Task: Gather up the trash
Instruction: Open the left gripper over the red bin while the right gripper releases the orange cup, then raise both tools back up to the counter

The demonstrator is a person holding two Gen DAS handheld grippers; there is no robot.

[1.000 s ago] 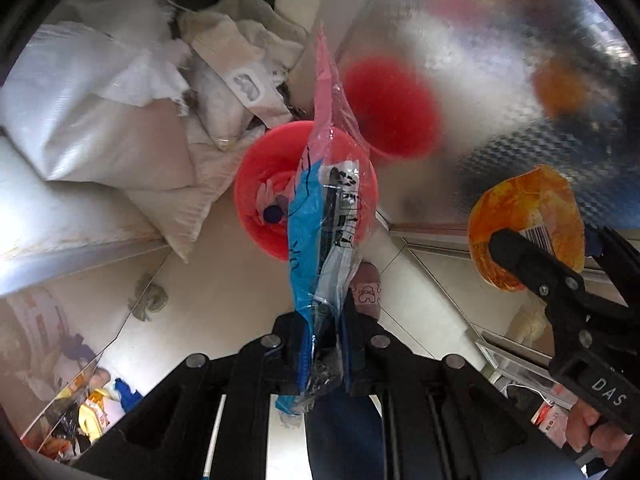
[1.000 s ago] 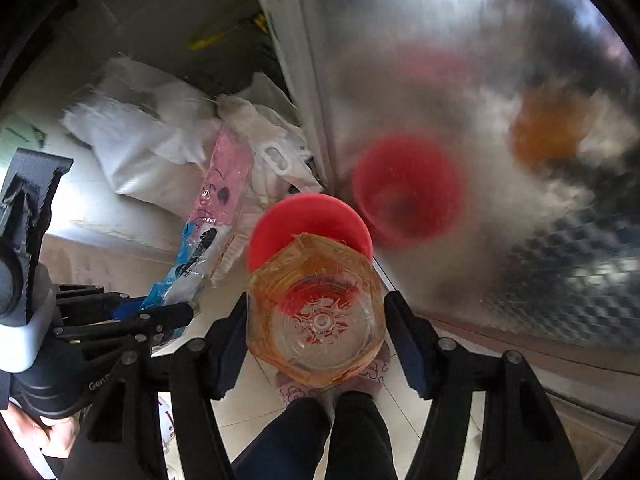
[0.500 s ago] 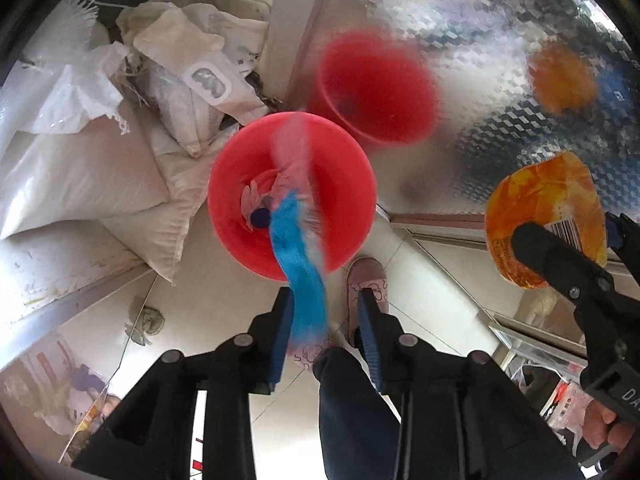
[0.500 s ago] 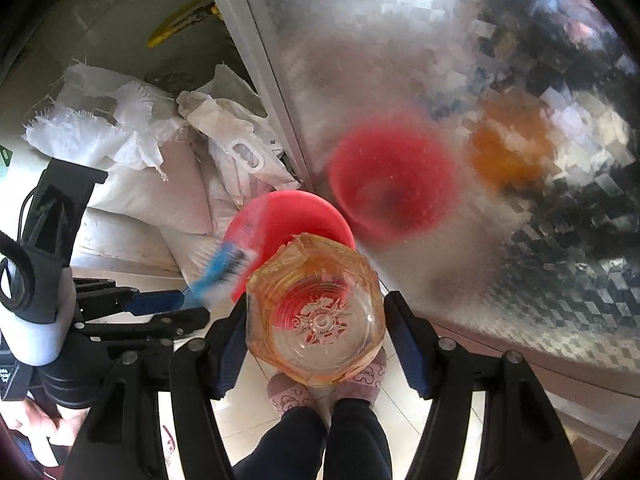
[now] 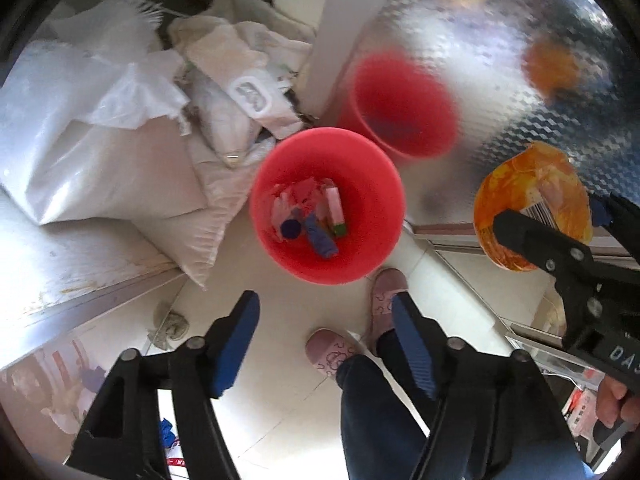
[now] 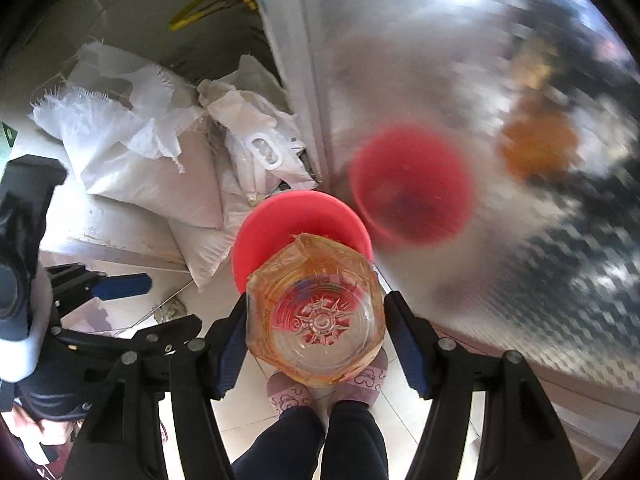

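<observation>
Trash lies in the bottom of a red bucket (image 5: 326, 204) on the pale tiled floor: a blue wrapper (image 5: 320, 236), a pink packet (image 5: 334, 206), a dark blue cap (image 5: 290, 229) and crumpled scraps. At far left, white woven sacks (image 5: 100, 152) are heaped against the bucket's left side. Next, the left gripper (image 5: 324, 312) points down above the near rim of the bucket, its blue-padded jaws opening with nothing between them. Just right of its fingers are the person's pink slippers (image 5: 386, 292) and dark trouser legs. Behind the bucket, a patterned metal panel (image 5: 500, 92) mirrors it as a blurred red shape. At right, the right gripper (image 6: 316, 320) is clamped on an orange-tinted clear plastic bottle (image 6: 316, 316), base toward the camera, held above the bucket's near edge. A hand (image 5: 612, 400) shows at the lower right edge.
</observation>
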